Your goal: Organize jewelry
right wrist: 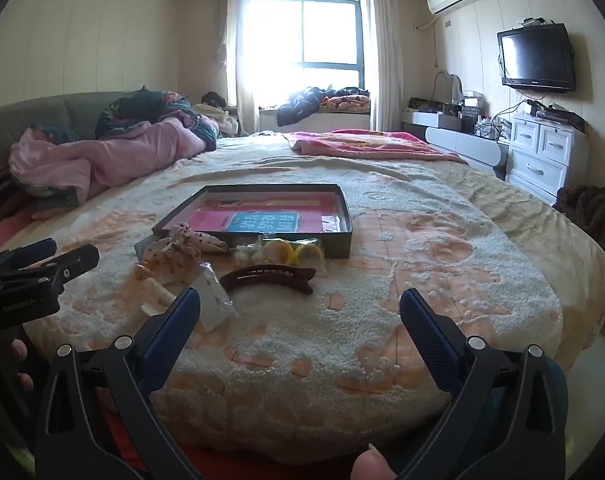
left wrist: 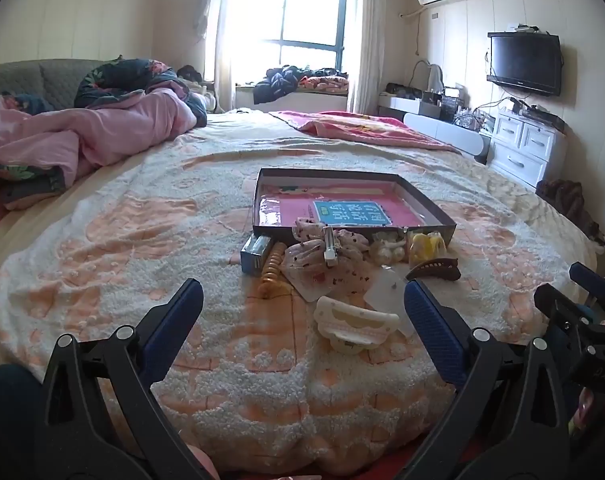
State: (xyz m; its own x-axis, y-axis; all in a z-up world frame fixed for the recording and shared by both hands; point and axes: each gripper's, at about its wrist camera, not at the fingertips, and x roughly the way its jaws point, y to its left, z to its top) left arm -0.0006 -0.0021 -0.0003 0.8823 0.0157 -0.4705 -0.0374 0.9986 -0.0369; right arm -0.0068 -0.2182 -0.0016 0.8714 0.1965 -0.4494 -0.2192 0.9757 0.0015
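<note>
A shallow dark box point(left wrist: 432, 216) with a pink and blue bottom lies on the bed; it also shows in the right wrist view point(right wrist: 344, 216). In front of it lie hair accessories: a cream claw clip point(left wrist: 352, 326), a brown claw clip point(left wrist: 434, 270) point(right wrist: 268, 276), spotted fabric scrunchies point(left wrist: 330, 260) point(right wrist: 178, 250), an orange spiral tie point(left wrist: 271, 274), yellow items in a bag point(left wrist: 426, 245) point(right wrist: 294, 254), and a clear packet point(right wrist: 214, 296). My left gripper point(left wrist: 302, 312) is open just before the cream clip. My right gripper point(right wrist: 300, 312) is open and empty, right of the pile.
The round bed point(right wrist: 422, 280) has a fluffy peach and white cover. A pink quilt point(left wrist: 102, 132) is heaped at the back left, a red blanket point(left wrist: 362, 128) at the back. White drawers point(left wrist: 526, 144) and a wall TV point(left wrist: 524, 62) stand to the right.
</note>
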